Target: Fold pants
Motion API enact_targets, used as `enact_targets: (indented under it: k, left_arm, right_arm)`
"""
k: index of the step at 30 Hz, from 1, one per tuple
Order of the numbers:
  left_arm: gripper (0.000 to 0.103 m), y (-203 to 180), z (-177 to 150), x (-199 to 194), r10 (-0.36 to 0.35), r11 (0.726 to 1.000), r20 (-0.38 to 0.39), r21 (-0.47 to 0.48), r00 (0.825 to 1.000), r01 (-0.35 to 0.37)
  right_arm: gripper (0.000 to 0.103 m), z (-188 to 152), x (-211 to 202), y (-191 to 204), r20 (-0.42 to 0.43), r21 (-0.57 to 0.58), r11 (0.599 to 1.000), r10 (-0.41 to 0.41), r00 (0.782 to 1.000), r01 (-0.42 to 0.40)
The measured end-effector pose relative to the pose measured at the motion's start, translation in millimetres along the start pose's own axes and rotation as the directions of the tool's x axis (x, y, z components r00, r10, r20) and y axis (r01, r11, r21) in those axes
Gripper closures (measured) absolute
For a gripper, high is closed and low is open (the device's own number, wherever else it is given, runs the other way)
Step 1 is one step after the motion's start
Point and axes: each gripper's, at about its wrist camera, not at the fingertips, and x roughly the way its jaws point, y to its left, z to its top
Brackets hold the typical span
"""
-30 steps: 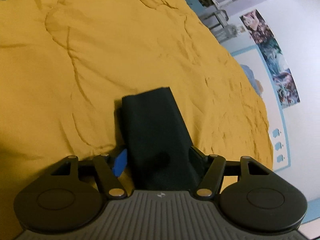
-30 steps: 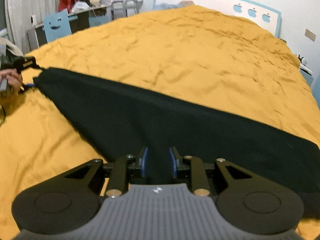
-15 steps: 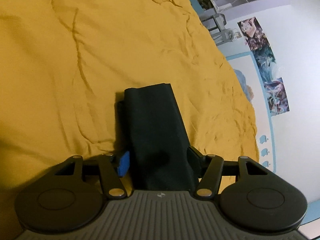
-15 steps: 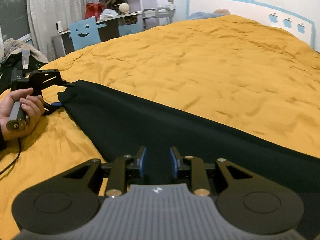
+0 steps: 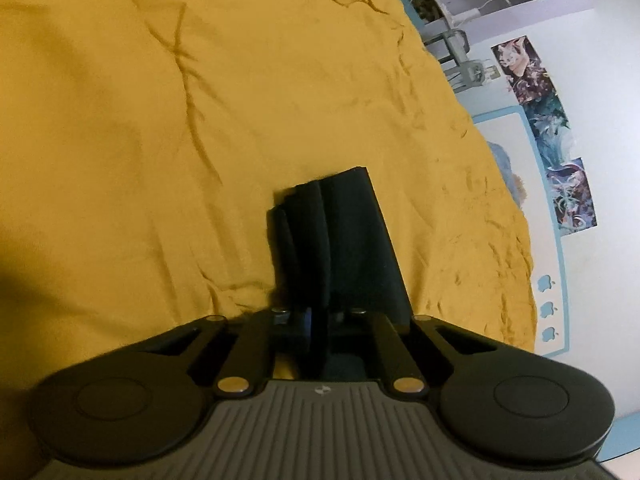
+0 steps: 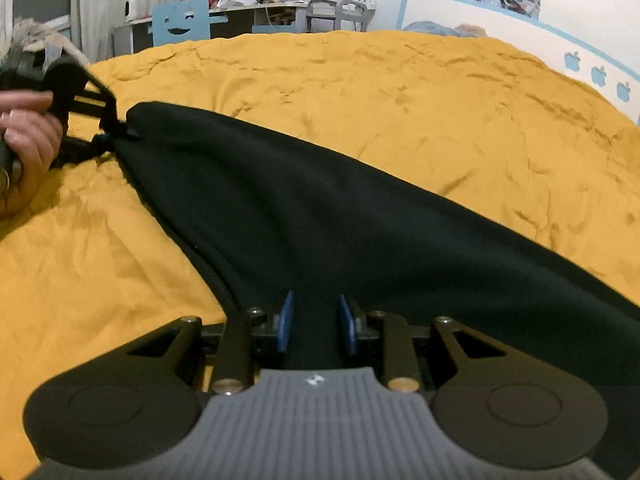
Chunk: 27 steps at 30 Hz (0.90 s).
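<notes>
Dark pants [image 6: 320,216] lie stretched across a yellow bedspread [image 6: 400,92]. My right gripper [image 6: 316,322] is shut on the near edge of the pants, with cloth between its blue pads [image 6: 285,320]. My left gripper [image 5: 318,320] is shut on the pants' far end [image 5: 340,240], which bunches into folds ahead of its fingers. The left gripper also shows in the right wrist view [image 6: 110,132], pinching the pants' corner at the left, with the person's hand [image 6: 24,140] on its grip.
The yellow bedspread [image 5: 160,120] fills both views, wrinkled. A white and blue headboard [image 6: 560,52] stands at the far right. A desk with a blue smiley chair [image 6: 182,26] and shelves stands beyond the bed. Posters [image 5: 552,132] hang on the wall.
My left gripper has closed on the pants' end, which now bunches into folds. The pants' left corner has lifted and pulled taut. The right gripper keeps its hold.
</notes>
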Motion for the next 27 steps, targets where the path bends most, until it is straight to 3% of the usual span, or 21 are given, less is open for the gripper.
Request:
enact_targets:
  k: [12, 18, 20, 22, 24, 27]
  left_arm:
    - [0.099, -37.7, -8.3, -30.6, -0.042, 0.989, 0.09, 0.144, 0.995, 0.029]
    - [0.099, -91.6, -24.4, -51.2, -0.084, 0.955, 0.103, 0.293, 0.991, 0.051]
    - [0.099, -113.0, -37.3, -57.6, -0.098, 0.929, 0.101, 0.366, 0.99, 0.055]
    - [0.099, -137.8, -57.2, -64.9, -0.117, 0.882, 0.097, 0.467, 0.988, 0.059]
    - [0.099, -163.9, -83.9, -71.5, -0.128, 0.816, 0.105, 0.577, 0.986, 0.045]
    - [0.099, -200.5, -132.9, -80.4, -0.166, 0.682, 0.095, 0.73, 0.982, 0.044]
  right_arm:
    - [0.081, -1.0, -6.2, -7.0, 0.001, 0.036, 0.999, 0.013, 1.0, -0.013]
    - [0.08, -0.3, -32.0, -22.7, 0.027, 0.129, 0.991, 0.034, 0.999, -0.038]
    - [0.08, -1.9, -45.6, -29.6, 0.046, 0.163, 0.986, 0.027, 0.999, -0.035]
    - [0.08, -3.7, -60.5, -39.4, 0.066, 0.206, 0.978, 0.013, 0.998, -0.026]
    - [0.08, -7.9, -76.8, -54.0, 0.079, 0.273, 0.962, -0.006, 0.997, -0.015]
    - [0.08, -17.0, -99.5, -79.4, 0.092, 0.374, 0.927, -0.044, 0.995, 0.006]
